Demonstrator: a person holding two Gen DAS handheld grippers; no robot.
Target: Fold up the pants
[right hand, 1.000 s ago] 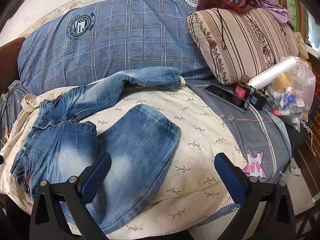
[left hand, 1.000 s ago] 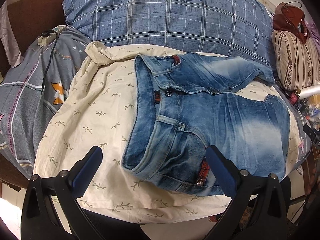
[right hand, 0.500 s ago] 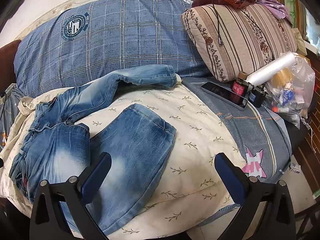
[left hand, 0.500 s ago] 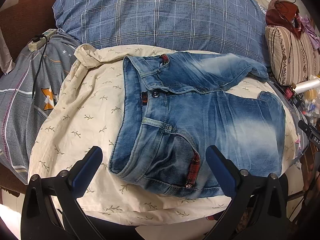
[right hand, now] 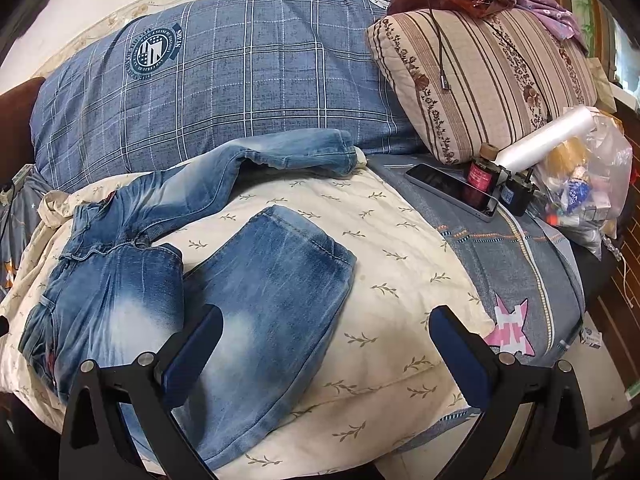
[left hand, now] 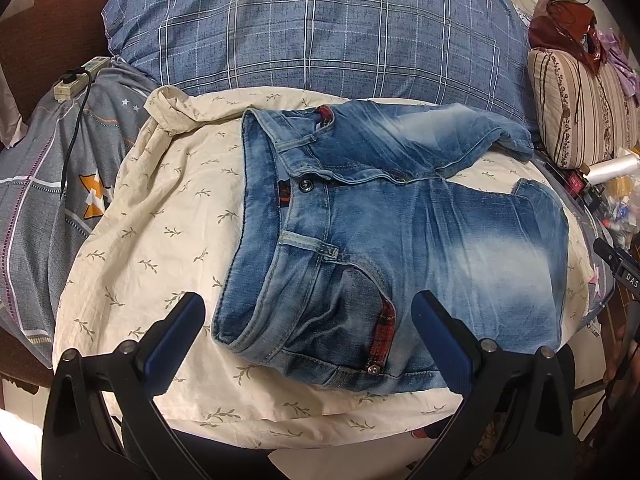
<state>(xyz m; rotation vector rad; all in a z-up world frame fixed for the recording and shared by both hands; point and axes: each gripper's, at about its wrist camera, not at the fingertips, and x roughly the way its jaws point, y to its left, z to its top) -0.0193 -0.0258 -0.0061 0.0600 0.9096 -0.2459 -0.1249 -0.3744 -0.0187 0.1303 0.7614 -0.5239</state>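
Jeans (left hand: 400,232) lie spread on the cream leaf-print pillow (left hand: 160,232) at the near edge of the bed, waistband toward the bed's left side and legs running off toward the right, so the long axis goes across both views, left to right. Left tool (left hand: 308,336) hovers just short of the near hip corner of the waistband, jaws wide and empty, with the red-trimmed pocket (left hand: 380,332) sitting between its blue pads. Right tool (right hand: 326,344) hangs over the near leg (right hand: 272,292), also spread wide and gripping nothing; its left pad overlaps the denim in view, while its right pad is out over bare pillow. Near leg looks doubled back on itself, hem (right hand: 316,236) pointing toward the far side. Far leg (right hand: 288,152) stretches along the blue plaid pillow (right hand: 248,80), cuff ending just beside the striped pillow (right hand: 488,80). Judging from this, waist work falls to the left tool and leg work to the right, and the far leg is the longer reach for both. Phone (right hand: 448,190) and small bottles (right hand: 480,172) sit well right of the denim, apart from it.
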